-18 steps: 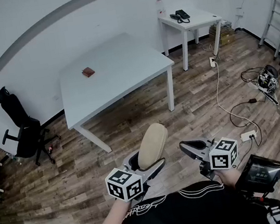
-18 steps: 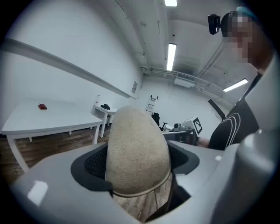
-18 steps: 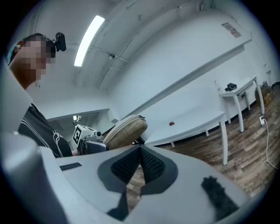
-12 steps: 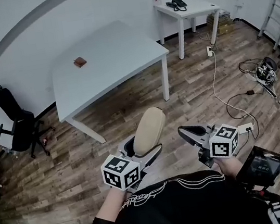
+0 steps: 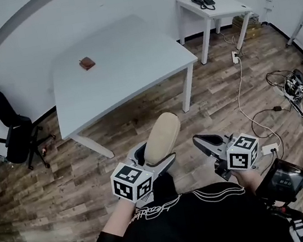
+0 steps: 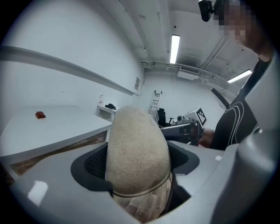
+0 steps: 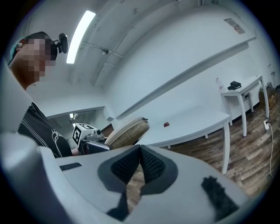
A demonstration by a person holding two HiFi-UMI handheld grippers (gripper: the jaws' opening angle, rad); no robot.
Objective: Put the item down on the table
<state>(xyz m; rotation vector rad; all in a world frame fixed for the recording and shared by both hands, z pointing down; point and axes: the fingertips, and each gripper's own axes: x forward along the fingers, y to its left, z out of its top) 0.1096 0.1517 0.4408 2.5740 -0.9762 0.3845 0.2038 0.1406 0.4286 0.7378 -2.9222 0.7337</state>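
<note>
Left gripper has the case, a tan oval pouch, and it's a firm hold: jaws spread wide with both pads pressed on the case's lower end, as that gripper's own view shows. The case sticks out of the jaws with its long axis running up and forward, rounded tip aimed at the table. And that's the relation that counts: the table lies straight ahead of the left gripper, well apart from it, with a strip of bare wood floor between its near edge and the person. Right gripper rides alongside, just to the right, pads together with nothing in them, so it's out of this one. The left is the carrying hand and about as near the table as the right. The tabletop looks open except for a small brown thing far back, well off the likely landing spot. My read: the put-down hasn't begun, and the next move calls for closing that gap and tipping the case flat.
</note>
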